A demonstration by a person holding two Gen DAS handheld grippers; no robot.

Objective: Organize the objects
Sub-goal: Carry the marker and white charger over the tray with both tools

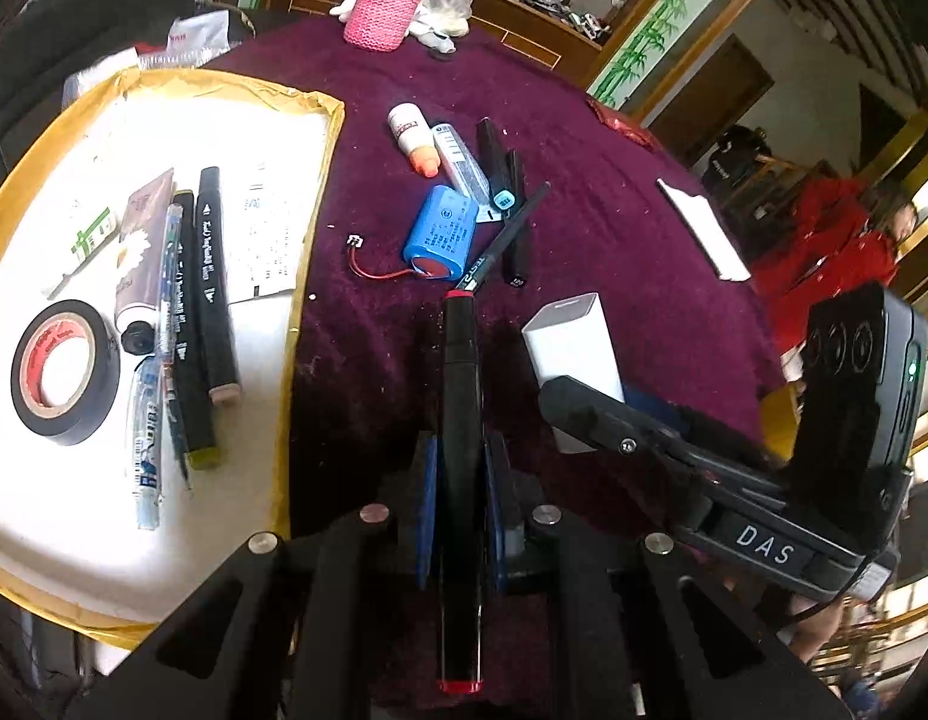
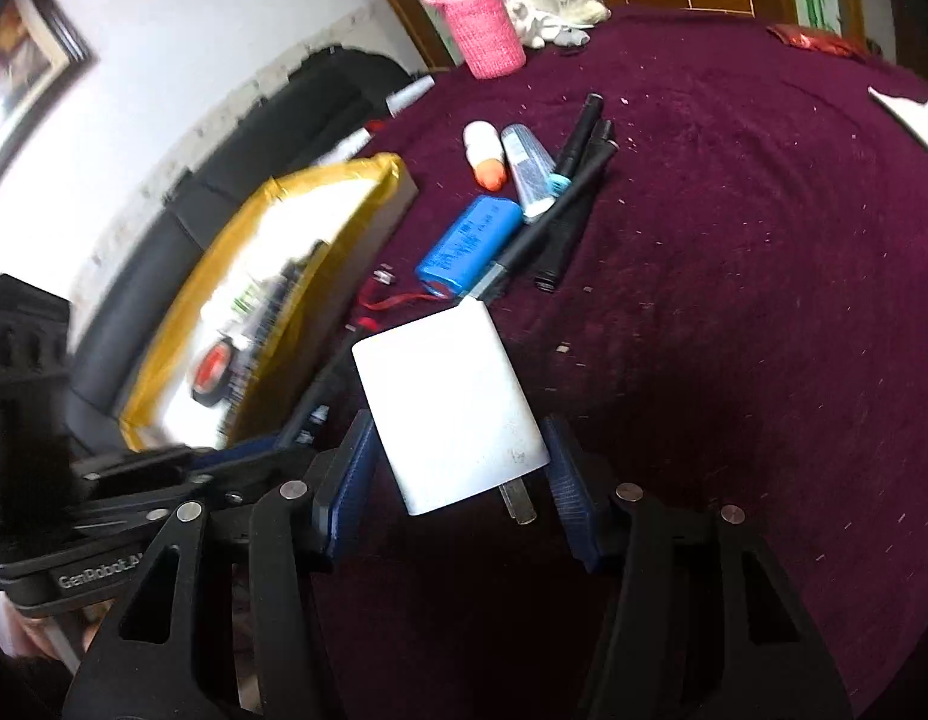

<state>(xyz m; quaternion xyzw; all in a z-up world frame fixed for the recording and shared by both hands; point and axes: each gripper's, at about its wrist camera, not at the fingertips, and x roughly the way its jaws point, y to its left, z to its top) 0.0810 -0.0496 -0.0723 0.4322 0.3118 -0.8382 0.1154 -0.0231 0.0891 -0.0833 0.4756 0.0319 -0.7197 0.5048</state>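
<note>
Sorting step underway: marker (image 1: 461, 420) pinched by L gripper (image 1: 461, 474), charger (image 2: 449, 402) clamped in R gripper (image 2: 458, 468); both judged due for tray (image 1: 320, 102), frame left.

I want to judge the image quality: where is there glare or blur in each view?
Left wrist view: the white inside of the box is overexposed, the corners are dark and bent by the fisheye. Right wrist view: the box is smeared by motion blur, while the white charger between the right gripper pads is sharp.
</note>
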